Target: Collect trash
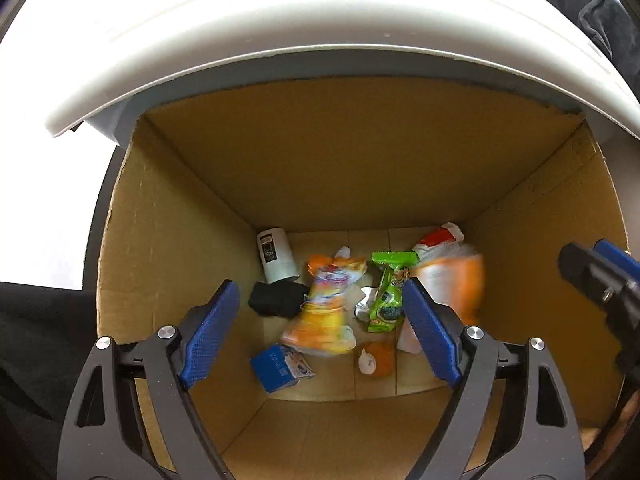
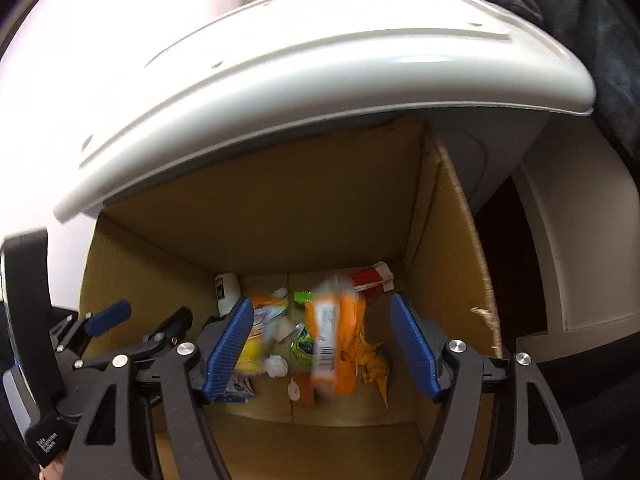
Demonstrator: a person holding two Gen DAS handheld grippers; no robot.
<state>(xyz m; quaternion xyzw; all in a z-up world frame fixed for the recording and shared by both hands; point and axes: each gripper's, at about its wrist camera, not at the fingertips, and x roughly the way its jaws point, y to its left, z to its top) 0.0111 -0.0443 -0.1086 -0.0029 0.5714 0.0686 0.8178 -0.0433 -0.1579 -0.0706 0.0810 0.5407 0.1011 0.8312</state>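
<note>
Both tongs wide over the trash box
Left tongs (image 1: 320,324) and right tongs (image 2: 322,344) grip nothing; blurred wrappers (image 1: 324,308) lie mid-frame on the cardboard box (image 1: 344,160) floor, walls well apart.

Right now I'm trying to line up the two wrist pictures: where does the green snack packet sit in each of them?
Left wrist view: the green snack packet lies on the box floor, centre-right, just left of the left gripper's right pad.
Right wrist view: the green snack packet shows low at centre, mostly hidden behind a blurred orange wrapper.
Shared landmark: the white paper cup in the cardboard box's far-left corner.
</note>
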